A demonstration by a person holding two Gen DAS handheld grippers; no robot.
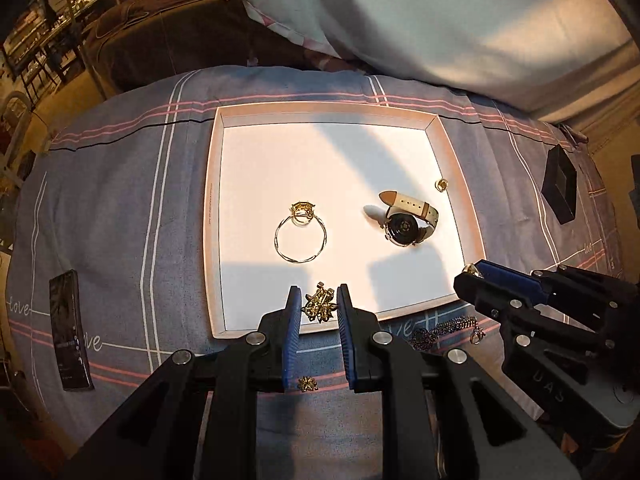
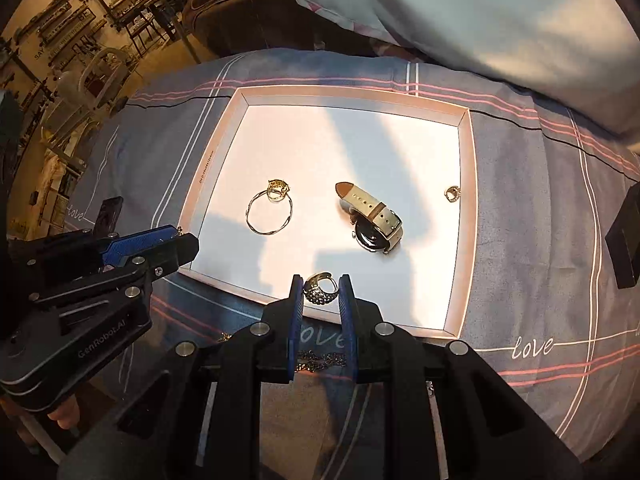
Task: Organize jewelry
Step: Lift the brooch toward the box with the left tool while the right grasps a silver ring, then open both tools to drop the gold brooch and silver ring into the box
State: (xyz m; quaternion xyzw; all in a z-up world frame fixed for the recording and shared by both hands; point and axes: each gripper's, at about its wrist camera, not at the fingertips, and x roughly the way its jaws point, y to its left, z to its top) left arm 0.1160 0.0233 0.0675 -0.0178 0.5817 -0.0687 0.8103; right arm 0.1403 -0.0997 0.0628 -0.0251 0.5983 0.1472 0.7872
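My left gripper (image 1: 319, 292) is shut on a gold flower-shaped jewel (image 1: 318, 307), held above the near rim of the white tray (image 1: 214, 220). A matching small gold flower (image 1: 308, 384) lies on the bedsheet below. My right gripper (image 2: 320, 282) is shut on a chunky gold hoop earring (image 2: 318, 293) set with dark stones, over the tray's (image 2: 466, 220) near edge. In the tray lie a thin gold bangle (image 1: 301, 240) with a gold ring on it, a cream-strapped watch (image 1: 404, 220) and a small gold ring (image 1: 442, 185). A dark chain necklace (image 1: 444, 328) lies on the sheet.
The tray rests on a grey bedsheet with pink and white stripes. A black box (image 1: 560, 184) sits at the right and a black phone (image 1: 70, 344) at the left. A pale pillow (image 1: 460, 20) lies behind. A person's fingers (image 2: 60, 420) hold the left gripper's body.
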